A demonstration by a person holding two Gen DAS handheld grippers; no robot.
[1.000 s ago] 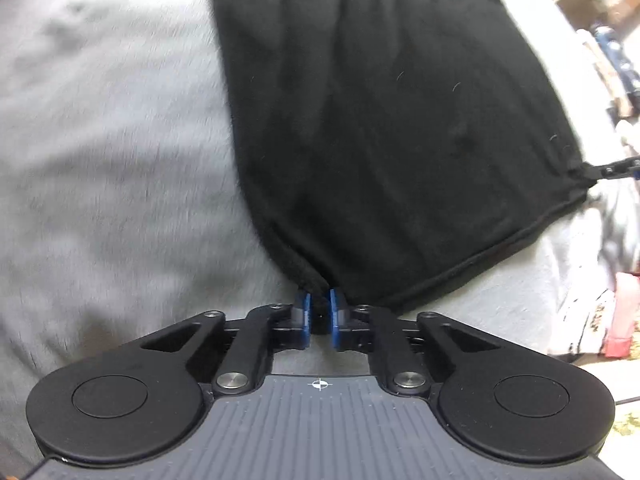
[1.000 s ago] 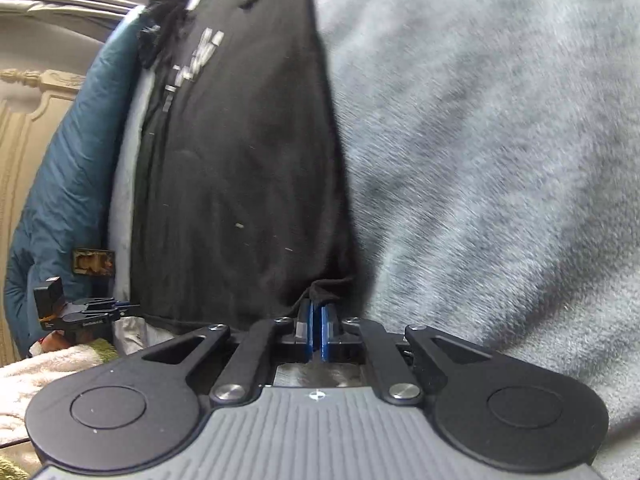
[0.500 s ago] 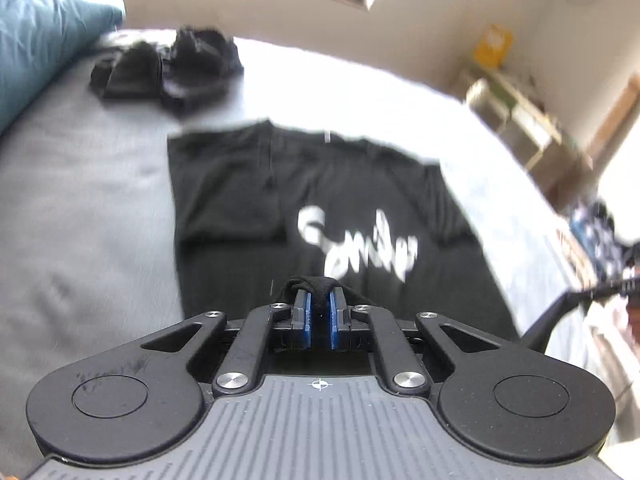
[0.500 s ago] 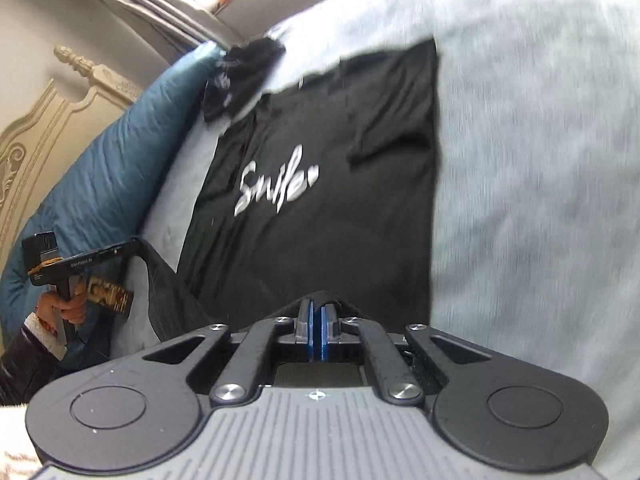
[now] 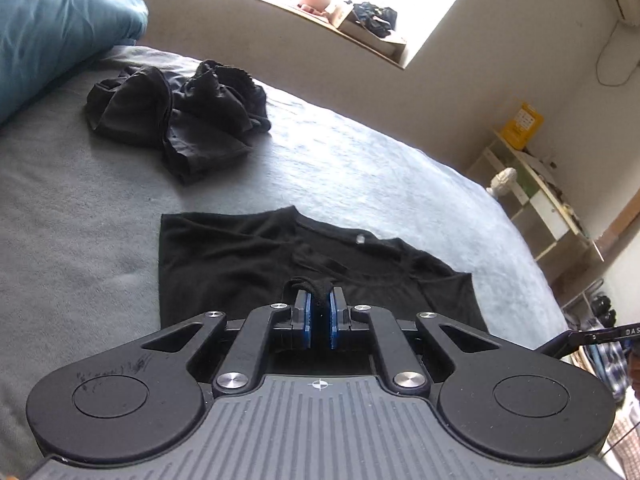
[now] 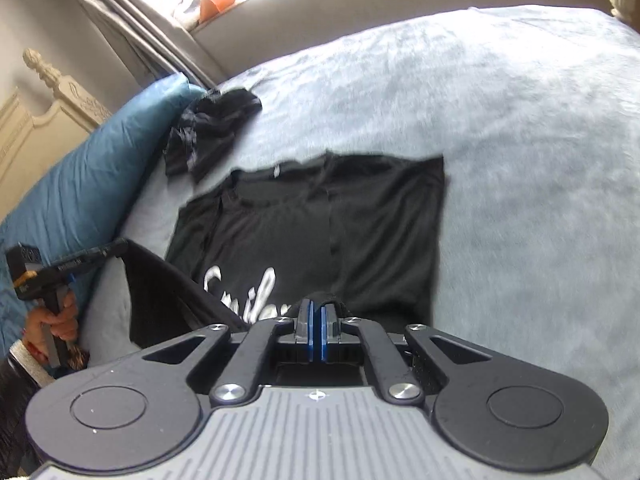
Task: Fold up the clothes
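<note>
Since a second ago both grippers have carried the hem up over the black T-shirt [image 5: 240,256] at mid-frame on the bed [image 5: 80,208], left gripper [image 5: 319,322] and right gripper [image 6: 316,334] clamped on fabric, so lower both corners level near the collar.

Teal pillow [image 5: 60,36] far left of jaws; shelf unit [image 5: 536,200], yellow box [image 5: 520,126] far right; windowsill [image 5: 320,4] ahead.

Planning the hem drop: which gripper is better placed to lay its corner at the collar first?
Left, probably. The left gripper, jaws pinching the black cotton T-shirt, sits just short of the collar; the right gripper hangs further back, over the white lettering.
</note>
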